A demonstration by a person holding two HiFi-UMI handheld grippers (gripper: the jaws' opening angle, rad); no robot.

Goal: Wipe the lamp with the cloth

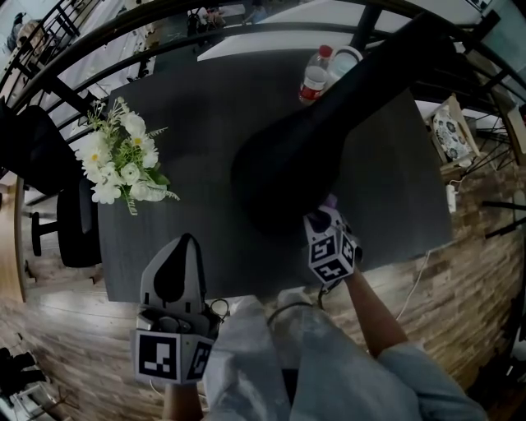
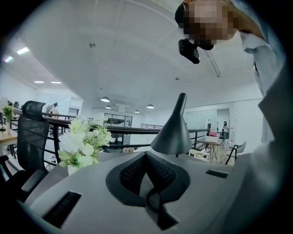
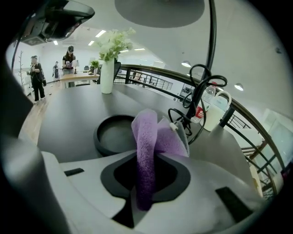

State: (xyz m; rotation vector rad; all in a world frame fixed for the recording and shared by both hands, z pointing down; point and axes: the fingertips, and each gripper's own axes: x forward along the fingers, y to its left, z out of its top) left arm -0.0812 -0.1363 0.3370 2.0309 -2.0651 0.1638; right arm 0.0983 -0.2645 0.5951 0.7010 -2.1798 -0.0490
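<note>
A black desk lamp point(image 1: 283, 173) stands mid-table, its wide shade hiding its base from the head view. My right gripper point(image 1: 327, 212) sits just below the shade's near rim, shut on a purple cloth point(image 1: 330, 201). In the right gripper view the cloth point(image 3: 147, 146) sticks up from between the jaws, the lamp's round base point(image 3: 115, 133) lies just ahead and the shade point(image 3: 160, 10) hangs overhead. My left gripper point(image 1: 182, 244) hovers at the table's near edge, left of the lamp, shut with nothing in it. It point(image 2: 146, 155) faces the lamp shade point(image 2: 173, 133) from a distance.
White flowers point(image 1: 123, 160) in a white vase point(image 3: 107, 75) stand at the table's left. A bottle point(image 1: 315, 76) and a white jug point(image 1: 345, 59) sit at the far edge by the lamp's coiled cable point(image 3: 197, 98). A railing runs behind the table point(image 1: 205, 107).
</note>
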